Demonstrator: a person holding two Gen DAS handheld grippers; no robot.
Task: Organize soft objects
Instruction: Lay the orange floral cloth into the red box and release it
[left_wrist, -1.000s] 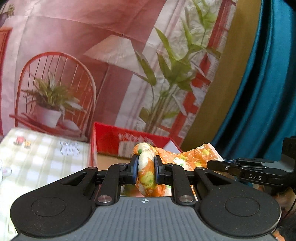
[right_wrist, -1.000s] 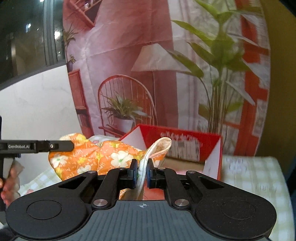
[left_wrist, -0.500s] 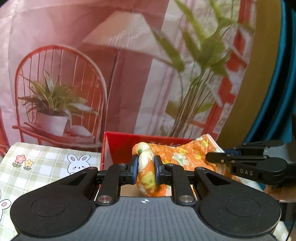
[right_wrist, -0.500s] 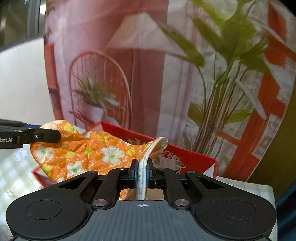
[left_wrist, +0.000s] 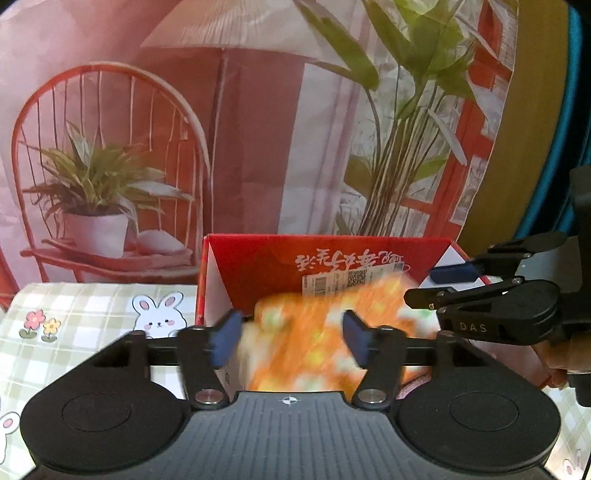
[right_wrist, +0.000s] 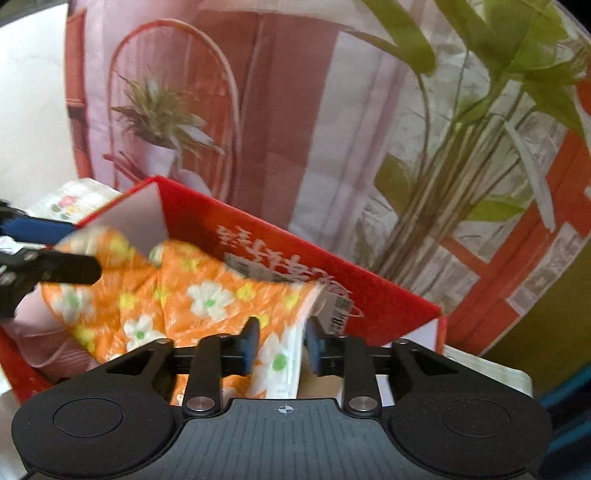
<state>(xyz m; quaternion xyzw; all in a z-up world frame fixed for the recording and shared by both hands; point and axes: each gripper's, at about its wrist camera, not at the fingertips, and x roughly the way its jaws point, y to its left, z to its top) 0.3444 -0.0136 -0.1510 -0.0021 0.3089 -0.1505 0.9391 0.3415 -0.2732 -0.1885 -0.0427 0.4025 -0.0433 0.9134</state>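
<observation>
An orange floral quilted cloth (left_wrist: 314, 339) (right_wrist: 177, 295) drops, blurred, into the open red cardboard box (left_wrist: 258, 258) (right_wrist: 369, 295). My left gripper (left_wrist: 291, 341) is opening over the box's left part; its blue pads stand wide apart and clear of the cloth behind them. The jaws of my right gripper (right_wrist: 282, 345) are opening too, with the cloth's white-backed edge hanging loose between the pads. Each gripper shows in the other's view: the right gripper (left_wrist: 421, 286) over the box's right corner, the left gripper (right_wrist: 74, 247) over its left end.
The box stands on a green checked tablecloth (left_wrist: 92, 317) with bunny prints, against a printed backdrop (left_wrist: 258, 129) of a chair and plants. Something pink (right_wrist: 48, 343) lies in the box under the cloth. A teal curtain (left_wrist: 554, 110) hangs at the right.
Both grippers came forward and down over the red box and let go of the orange cloth, which is falling into it. Both sets of jaws went from shut to apart.
</observation>
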